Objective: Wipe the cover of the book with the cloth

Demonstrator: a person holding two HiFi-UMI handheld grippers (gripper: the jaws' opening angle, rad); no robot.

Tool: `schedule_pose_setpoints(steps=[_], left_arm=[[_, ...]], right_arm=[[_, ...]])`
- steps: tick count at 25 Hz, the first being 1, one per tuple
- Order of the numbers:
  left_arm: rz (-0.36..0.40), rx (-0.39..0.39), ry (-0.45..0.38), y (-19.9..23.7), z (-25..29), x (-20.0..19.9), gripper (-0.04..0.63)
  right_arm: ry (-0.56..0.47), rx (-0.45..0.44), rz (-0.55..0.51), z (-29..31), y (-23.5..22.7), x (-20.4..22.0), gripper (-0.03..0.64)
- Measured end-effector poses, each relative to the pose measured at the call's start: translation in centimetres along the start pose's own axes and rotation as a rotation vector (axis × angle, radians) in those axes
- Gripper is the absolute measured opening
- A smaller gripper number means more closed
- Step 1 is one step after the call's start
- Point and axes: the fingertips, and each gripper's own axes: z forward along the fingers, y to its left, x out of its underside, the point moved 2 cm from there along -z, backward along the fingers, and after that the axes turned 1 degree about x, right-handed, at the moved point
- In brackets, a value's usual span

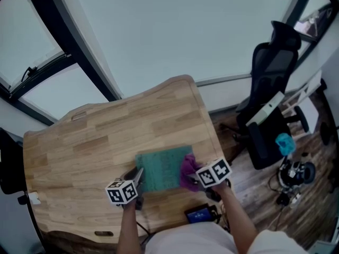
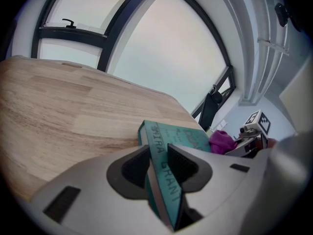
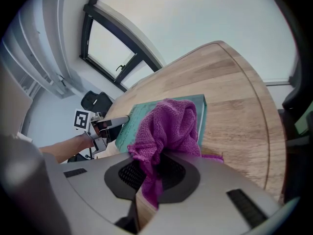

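Left gripper (image 1: 137, 176) first, close in at the near edge of the wooden surface (image 1: 106, 136): its jaws are clamped on the spine side of the book (image 1: 161, 168), pinning it. Right gripper (image 1: 193, 180) is clenched on a bunched purple cloth (image 1: 188, 173), and that cloth sits on the right part of the cover, touching it near the right-hand edge.

So where are we? I'd call it mid-task: book secured, cloth on the cover, the wiping apparently under way. Most of the cover, from the middle across to the spine, lies bare beside the cloth, and nothing shows whether it has been covered yet, so I'd count it as left to do.

As for the book, it's a teal paperback lying flat, cover up, near the person's side of the surface, with dark lettering along the spine. No dust or marks that I can make out; the cover looks matte and even.
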Motion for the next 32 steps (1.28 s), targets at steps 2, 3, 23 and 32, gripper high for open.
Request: schedule_pose_setpoints(steps=[2,3,23,32], left_arm=[[0.000,0.003,0.001,-0.1,0.0,0.1,0.115],[0.001,0.002,0.001,0.0,0.0,0.1,0.115],[-0.009,0.012,0.001,-0.1,0.1,0.0,0.115],[-0.016,0.021,0.000,-0.2,0.0,0.0,0.115]], right_arm=[[-0.006,0.025,-0.010,-0.2,-0.3,0.2,0.041],[-0.012,0.029,-0.008,-0.3,-0.4,0.3,0.041],[-0.047,0.076,-0.003,0.1,-0.9,-2.0,0.041],[-0.070,0.069,0.016,0.4,-1.3,-3.3,0.041]])
